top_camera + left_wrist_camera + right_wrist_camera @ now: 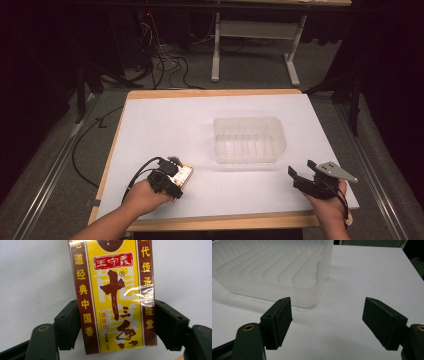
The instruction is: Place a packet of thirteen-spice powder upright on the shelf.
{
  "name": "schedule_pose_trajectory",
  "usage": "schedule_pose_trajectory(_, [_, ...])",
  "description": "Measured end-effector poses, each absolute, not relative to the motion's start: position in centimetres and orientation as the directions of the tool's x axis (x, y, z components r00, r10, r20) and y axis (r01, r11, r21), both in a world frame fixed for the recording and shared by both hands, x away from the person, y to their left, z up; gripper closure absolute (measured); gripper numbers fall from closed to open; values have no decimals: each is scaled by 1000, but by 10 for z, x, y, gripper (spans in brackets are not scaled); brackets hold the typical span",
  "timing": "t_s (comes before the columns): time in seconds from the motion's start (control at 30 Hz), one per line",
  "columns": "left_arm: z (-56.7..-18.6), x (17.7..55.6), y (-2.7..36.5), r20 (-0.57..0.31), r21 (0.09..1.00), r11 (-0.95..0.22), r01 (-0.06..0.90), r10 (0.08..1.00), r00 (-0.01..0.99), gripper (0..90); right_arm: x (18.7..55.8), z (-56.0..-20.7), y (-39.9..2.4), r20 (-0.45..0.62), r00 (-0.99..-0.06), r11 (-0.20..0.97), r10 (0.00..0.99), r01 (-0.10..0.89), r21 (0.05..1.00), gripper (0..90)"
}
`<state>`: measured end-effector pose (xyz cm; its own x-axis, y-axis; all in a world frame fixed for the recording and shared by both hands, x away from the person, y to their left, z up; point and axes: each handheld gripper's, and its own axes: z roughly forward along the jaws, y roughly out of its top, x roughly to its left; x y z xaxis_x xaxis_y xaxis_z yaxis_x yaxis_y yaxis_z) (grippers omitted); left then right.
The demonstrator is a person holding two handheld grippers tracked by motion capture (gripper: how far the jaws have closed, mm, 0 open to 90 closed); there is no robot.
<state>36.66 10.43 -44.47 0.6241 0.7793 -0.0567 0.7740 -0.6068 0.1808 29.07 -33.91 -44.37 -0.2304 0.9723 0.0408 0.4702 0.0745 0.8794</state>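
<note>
Left gripper (176, 176): near the tabletop's front-left corner, jaws straddling the seasoning box, one along each long side. Left jaw looks against the brown edge; right jaw touching or a sliver off, cannot tell which. I judge the grip only just made.
Seasoning box (113, 293): yellow-and-brown carton, red label, Chinese print, glossy film wrap. Lies flat on the white tabletop (165, 120), left of the tub and closer to the front edge.
Step in hand: judged as pinching the box to lift it, the tub being the likely destination.
How to do it well: jaws sit low on the carton, near its close end, so the far end may droop on lifting; squeeze squarely across the long sides and lift level. Film is slick, so firm pressure before raising, without crushing the card.
Tub (249, 139): clear ribbed plastic, nothing visible inside, mid-table, well apart from the box.
Right gripper (300, 178): near the front-right corner, jaws wide apart with nothing between, pointed toward the tub's nearest corner (312, 296).
</note>
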Motion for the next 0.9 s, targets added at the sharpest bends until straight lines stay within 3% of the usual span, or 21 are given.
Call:
schedule_pose_trajectory(0.4, [-437,362,116,-48,261,-605,753,771,636,325,290,-445,-339,24,-246,93,969,452,887,245])
schedule_pose_trajectory(0.63, [-436,357,119,-41,307,-604,735,764,644,327,290,-443,-338,24,-244,90,969,445,891,129])
schedule_pose_trajectory(0.9, [-438,347,119,-22,389,-605,695,748,663,328,291,-442,-336,13,-239,101,971,457,884,82])
